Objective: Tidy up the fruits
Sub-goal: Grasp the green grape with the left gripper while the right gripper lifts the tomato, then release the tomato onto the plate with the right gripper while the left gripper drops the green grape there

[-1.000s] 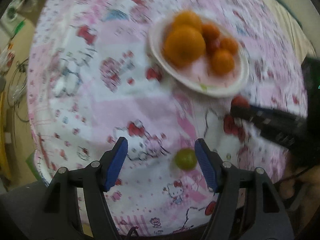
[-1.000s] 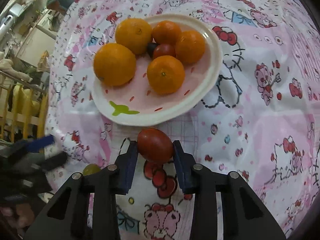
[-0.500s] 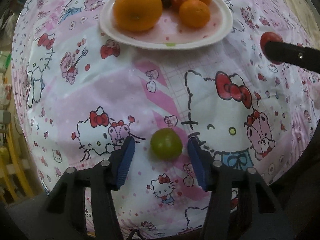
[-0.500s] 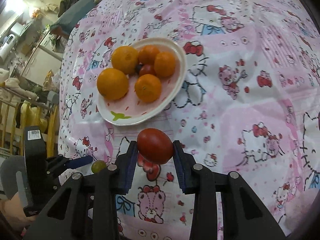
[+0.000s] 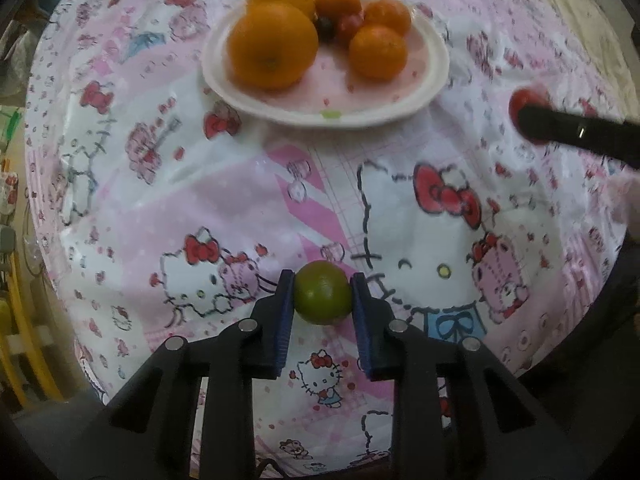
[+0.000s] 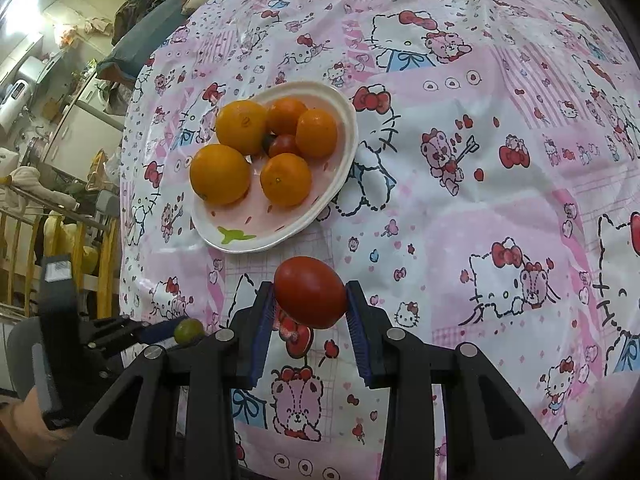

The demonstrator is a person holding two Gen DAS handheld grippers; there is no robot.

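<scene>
A: Where's the green fruit (image 5: 322, 293)?
B: Between the left gripper (image 5: 322, 300) pads, which touch both its sides as the jaws are closing. It's round, with no clear long axis.
A: And the red one?
B: The right gripper (image 6: 310, 308) is clamped on the red fruit (image 6: 310, 297), its long axis running pad to pad, tilted slightly, short of the plate (image 6: 344, 176).
</scene>
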